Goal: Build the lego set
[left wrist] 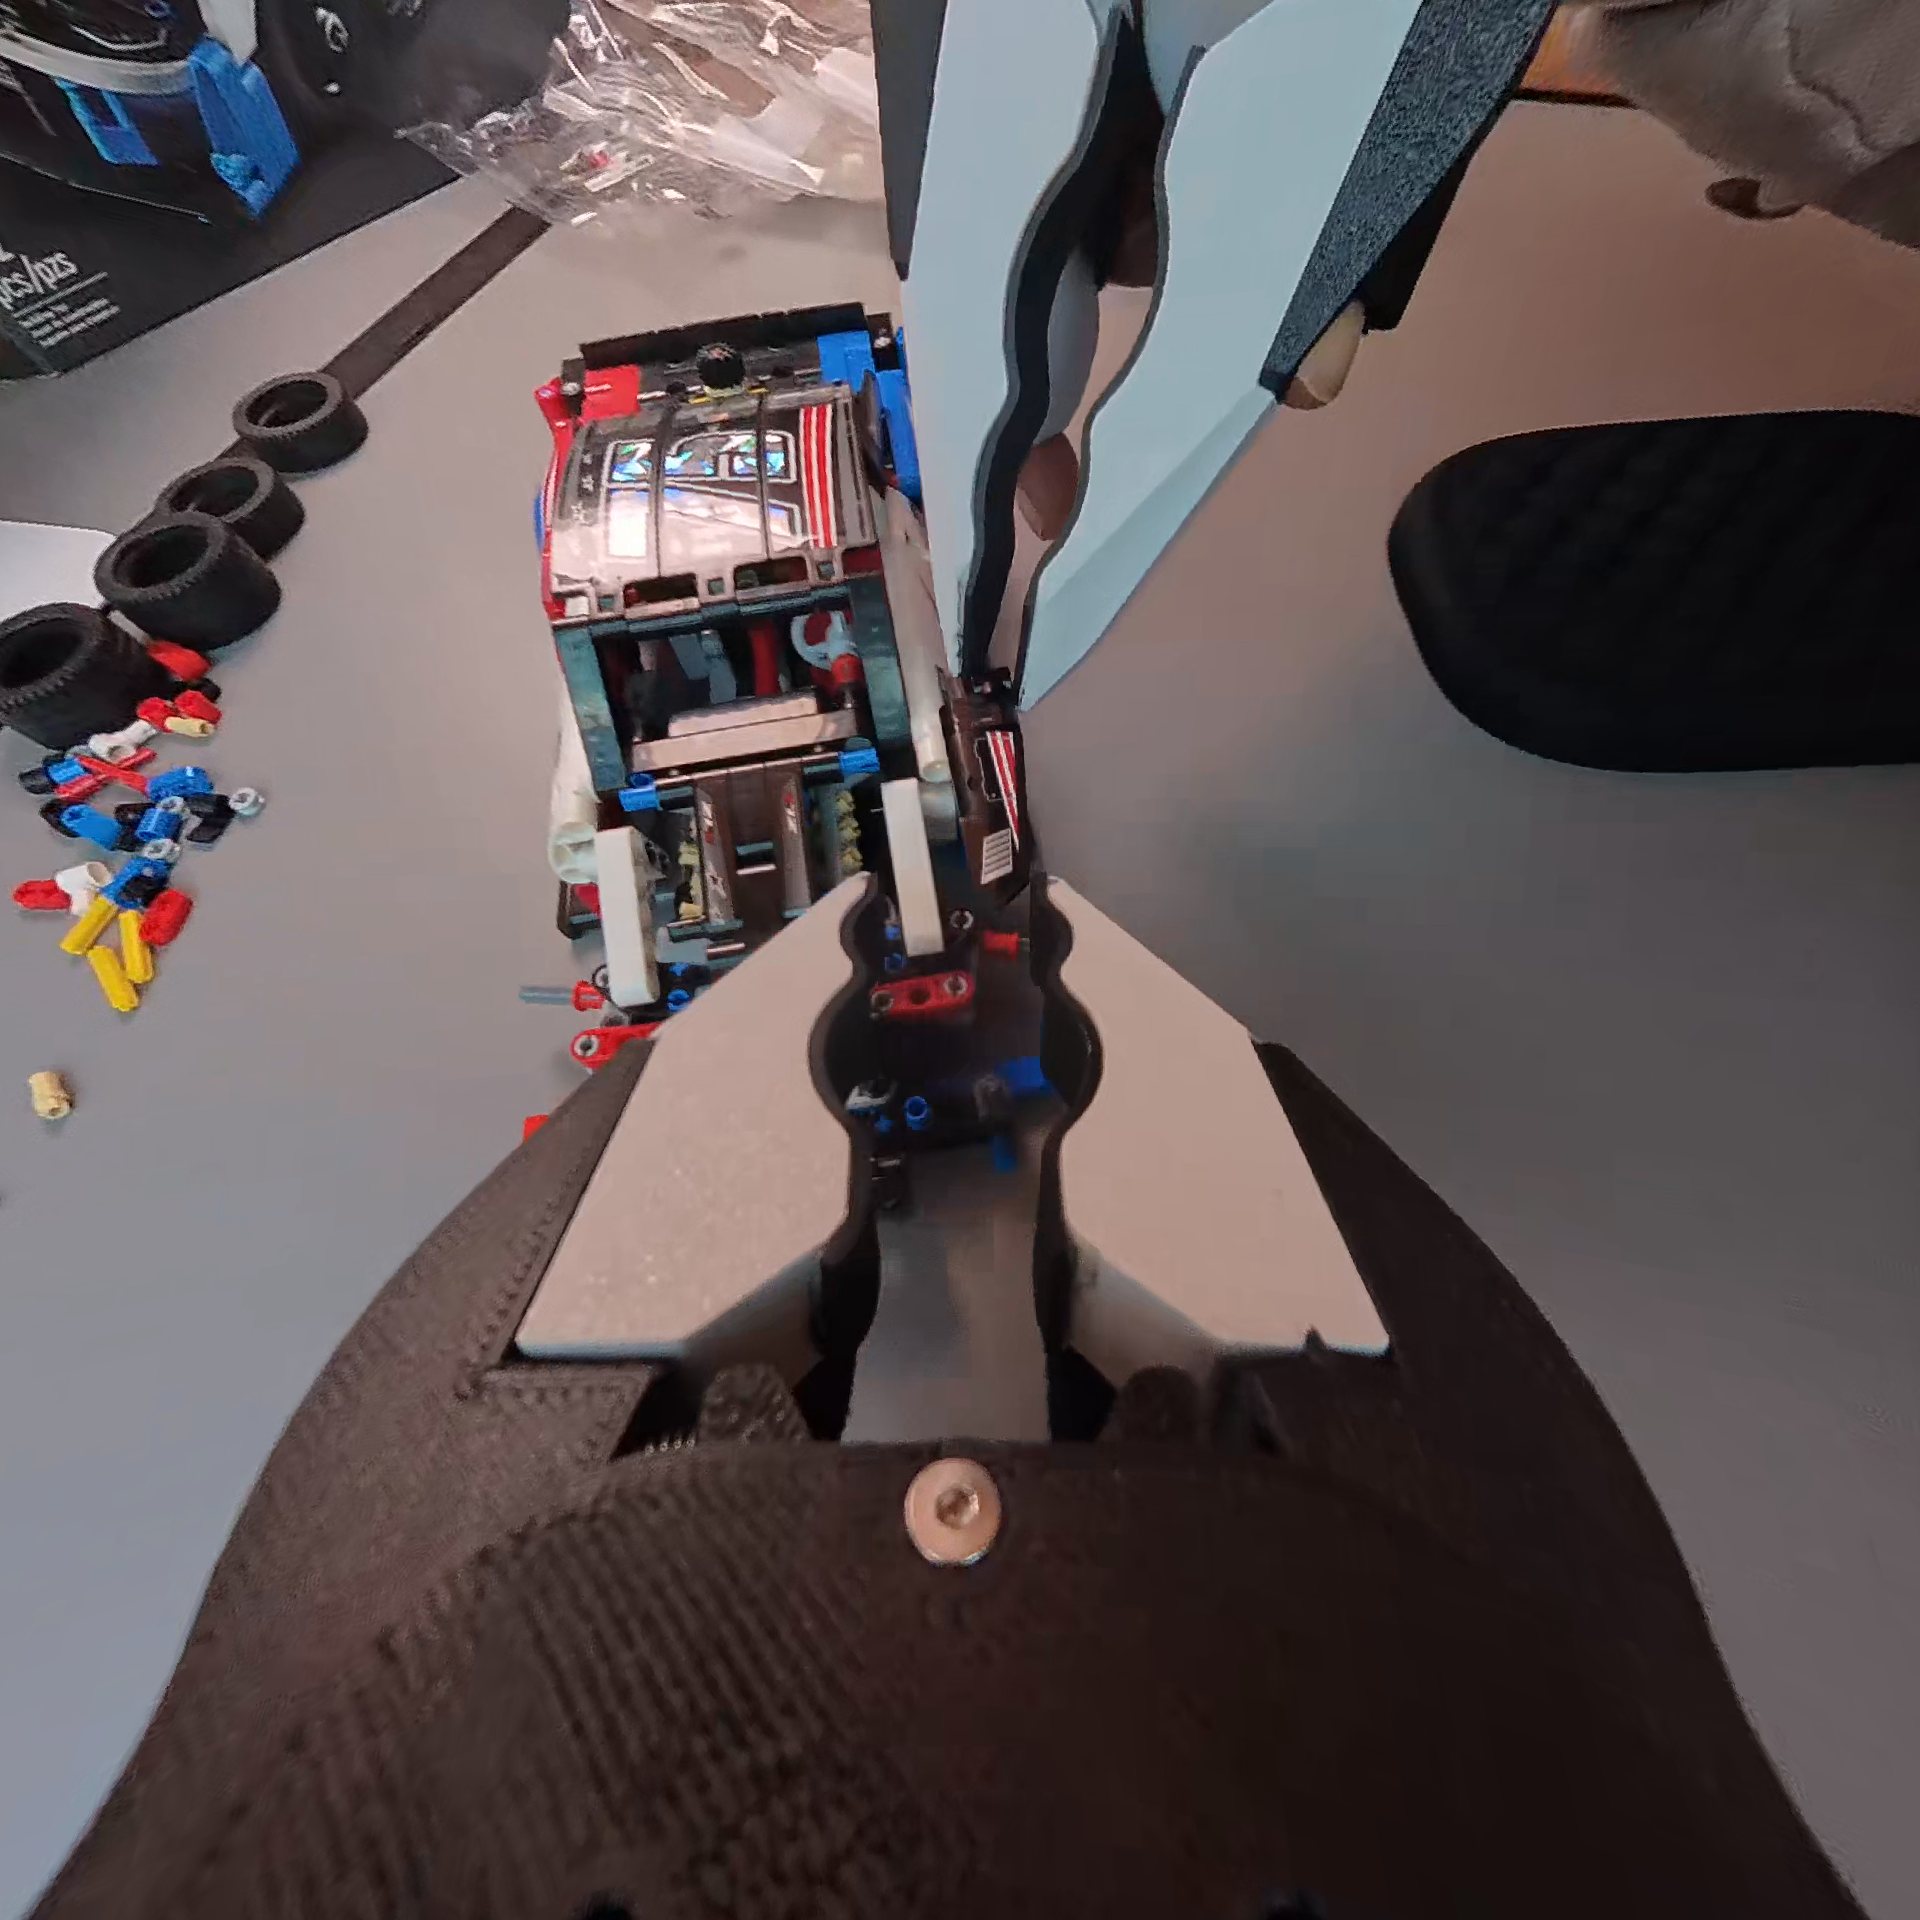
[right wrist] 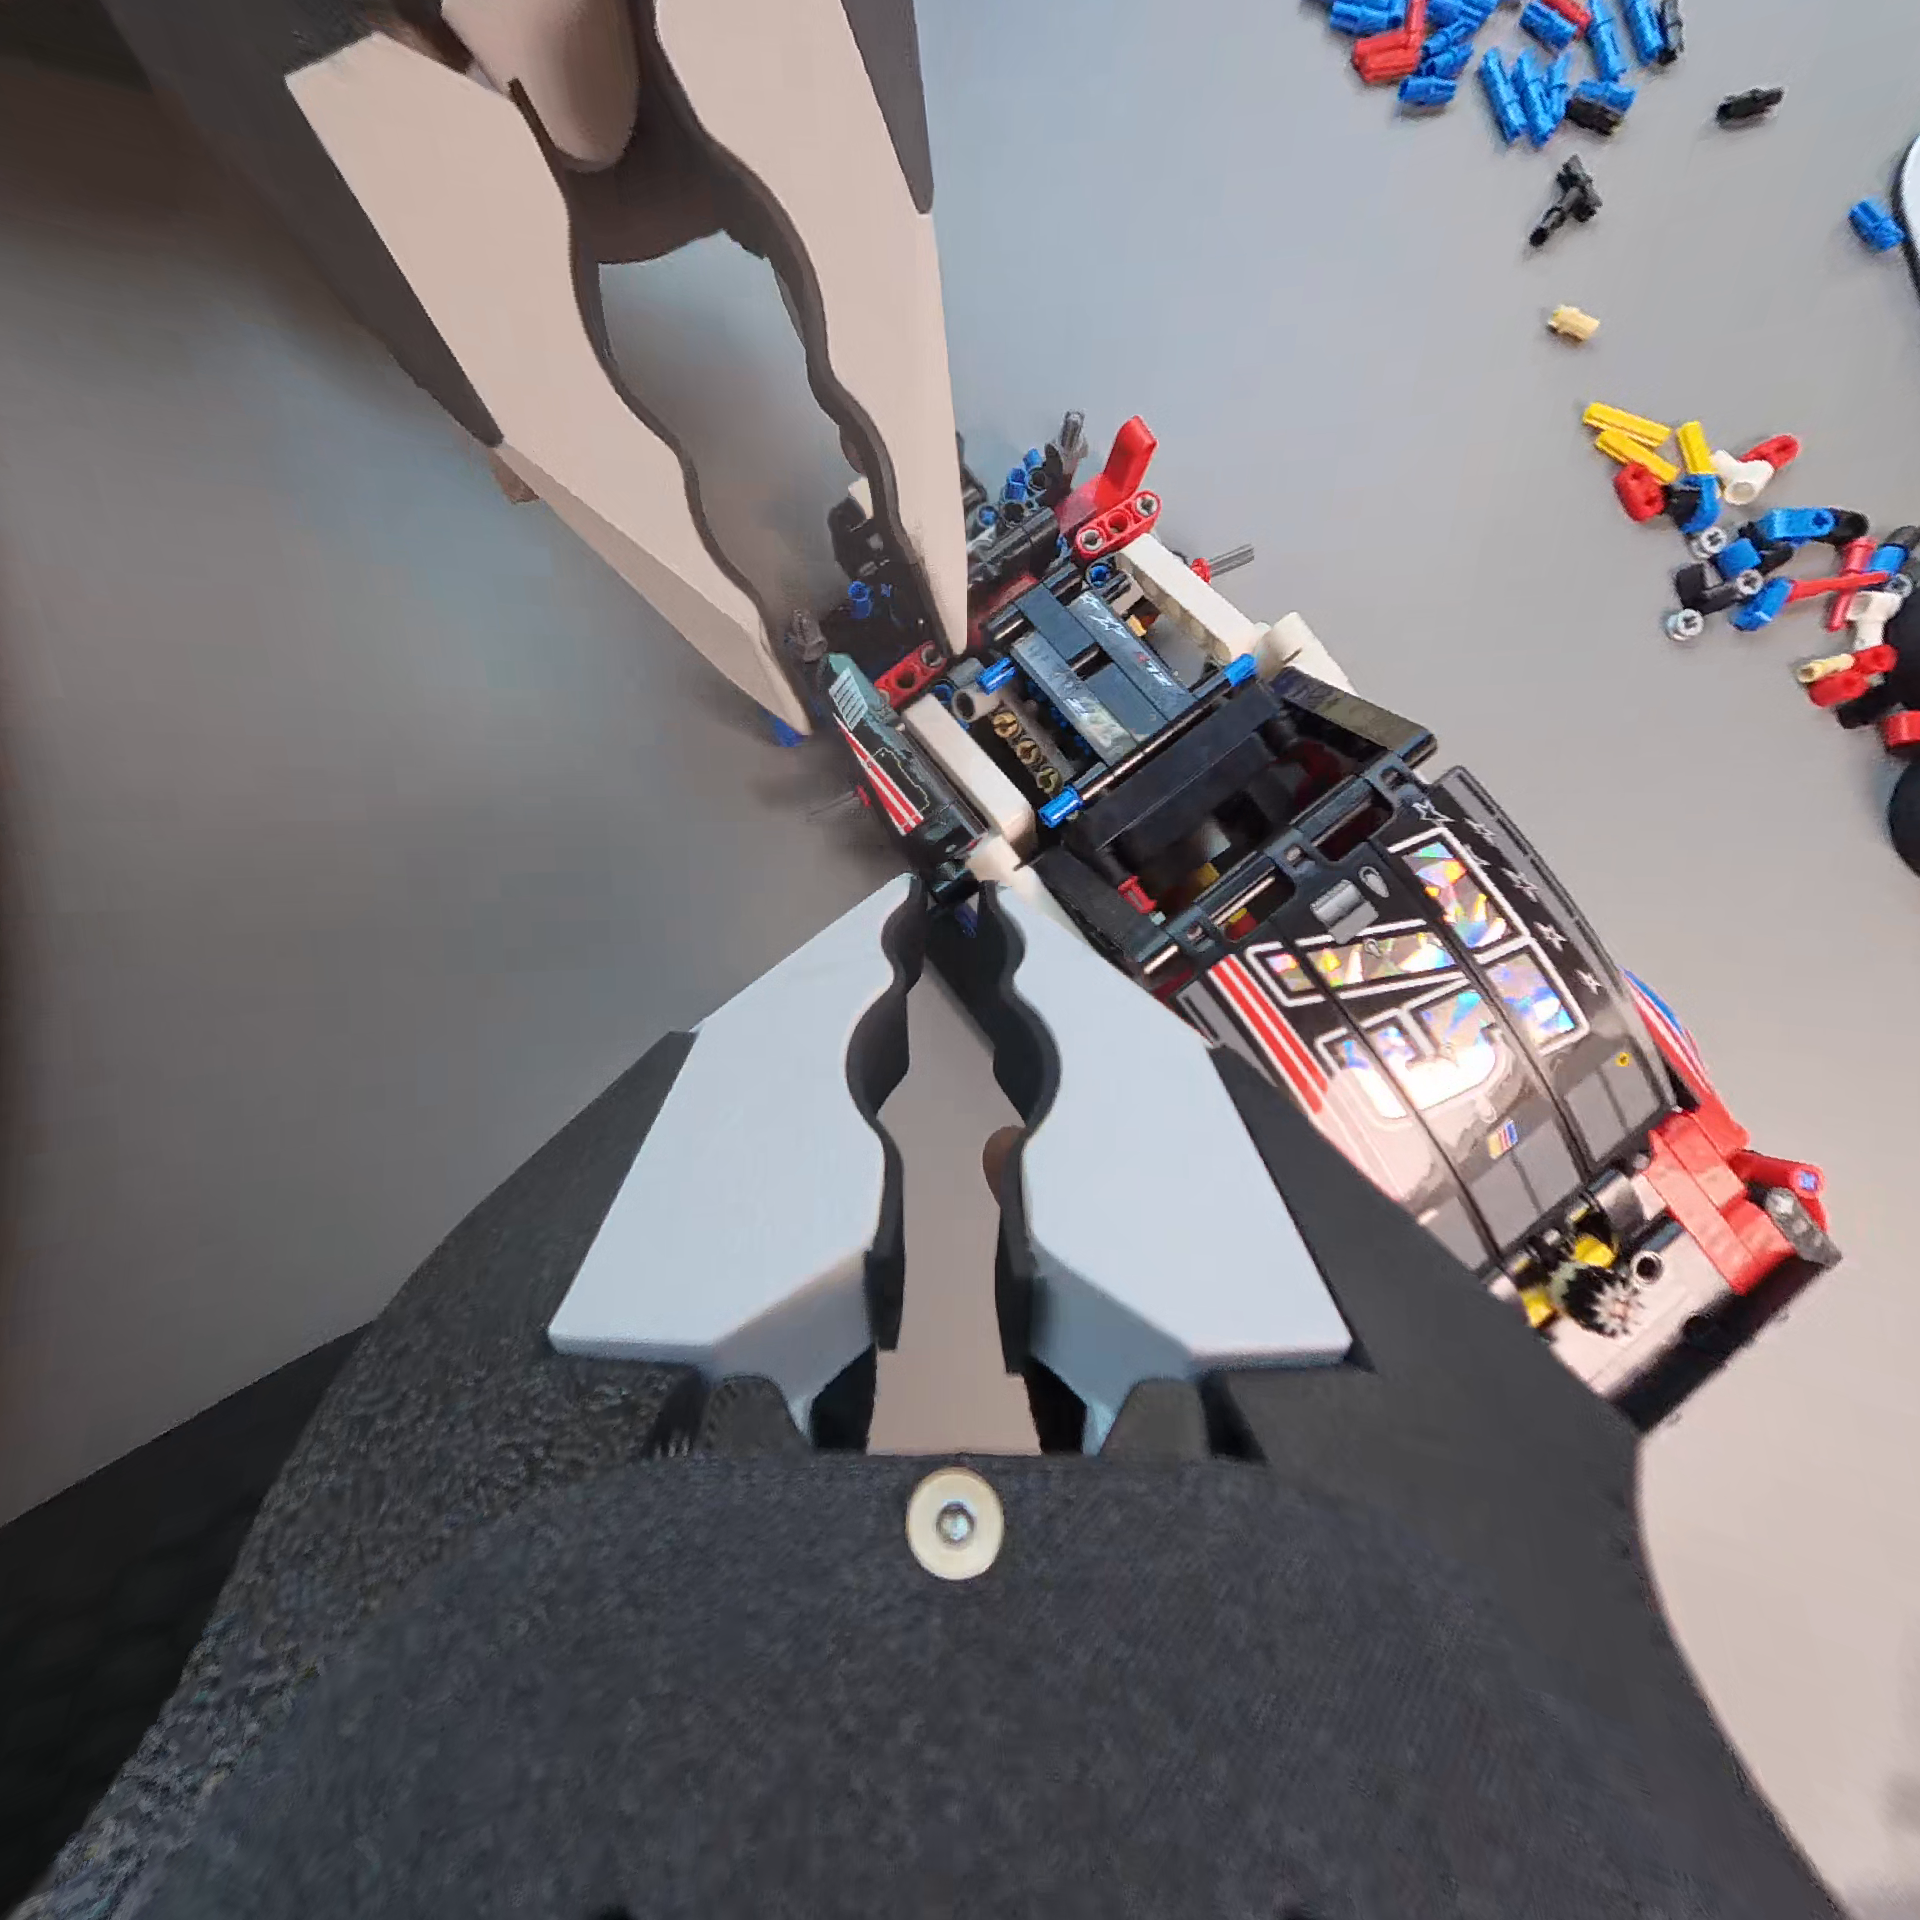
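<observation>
A partly built black, red and white lego car (left wrist: 707, 520) lies on the grey table; it also shows in the right wrist view (right wrist: 1455, 1018). My left gripper (left wrist: 956, 894) is closed around the frame at the car's near end, by a short red beam (left wrist: 920, 995); it comes in from the top of the right wrist view (right wrist: 873, 675). My right gripper (right wrist: 956, 894) is shut on a small black side panel with red stripes (right wrist: 883, 769) and holds it against the car's side. It comes down from above in the left wrist view (left wrist: 997, 686), with the panel (left wrist: 992, 790) below its tips.
Several black tyres (left wrist: 187, 566) and a pile of small red, blue, yellow and black pieces (left wrist: 125, 831) lie left of the car; the pile also shows at the right (right wrist: 1745, 561). Blue pins (right wrist: 1507, 62), a black box (left wrist: 104, 156), clear bags (left wrist: 707, 104), a dark padded object (left wrist: 1662, 603). Spacing between my two grippers at the tips: around 4 cm.
</observation>
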Available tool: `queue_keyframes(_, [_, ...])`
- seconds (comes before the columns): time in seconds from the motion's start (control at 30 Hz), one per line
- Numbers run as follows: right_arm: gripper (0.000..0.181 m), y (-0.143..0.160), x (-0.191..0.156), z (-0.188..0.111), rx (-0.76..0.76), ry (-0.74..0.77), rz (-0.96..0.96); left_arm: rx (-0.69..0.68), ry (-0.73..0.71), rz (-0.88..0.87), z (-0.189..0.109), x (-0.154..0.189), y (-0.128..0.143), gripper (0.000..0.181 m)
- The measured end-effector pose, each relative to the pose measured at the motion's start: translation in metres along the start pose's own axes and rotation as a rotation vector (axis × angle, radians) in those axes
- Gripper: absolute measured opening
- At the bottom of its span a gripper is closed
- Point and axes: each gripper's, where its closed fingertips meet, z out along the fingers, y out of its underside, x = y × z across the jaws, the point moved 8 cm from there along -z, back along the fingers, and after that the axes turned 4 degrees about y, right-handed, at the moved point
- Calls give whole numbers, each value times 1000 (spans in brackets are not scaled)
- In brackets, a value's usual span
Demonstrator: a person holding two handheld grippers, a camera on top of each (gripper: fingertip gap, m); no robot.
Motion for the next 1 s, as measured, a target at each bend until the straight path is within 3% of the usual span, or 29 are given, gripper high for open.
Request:
queue_keyframes(0.27, [7,-7,8,10,-99,0,34,-65,-35,65,9,-7,2,10])
queue_keyframes(0.4, [6,-5,9,13,-106,-5,31,-15,48,-54,-4,-28,-3,25])
queue_keyframes(0.6, [6,1,9,10,-95,7,32,-160,247,-287,-7,-87,19,68])
queue_keyframes(0.73, [6,5,8,6,-98,7,14,-199,343,-233,5,-71,25,57])
queue_keyframes(0.8, [6,7,4,3,-101,-15,-26,-212,357,-206,6,-57,24,43])
queue_keyframes(1.0, [6,19,-12,-15,-153,-105,-218,-190,493,-136,10,7,22,43])
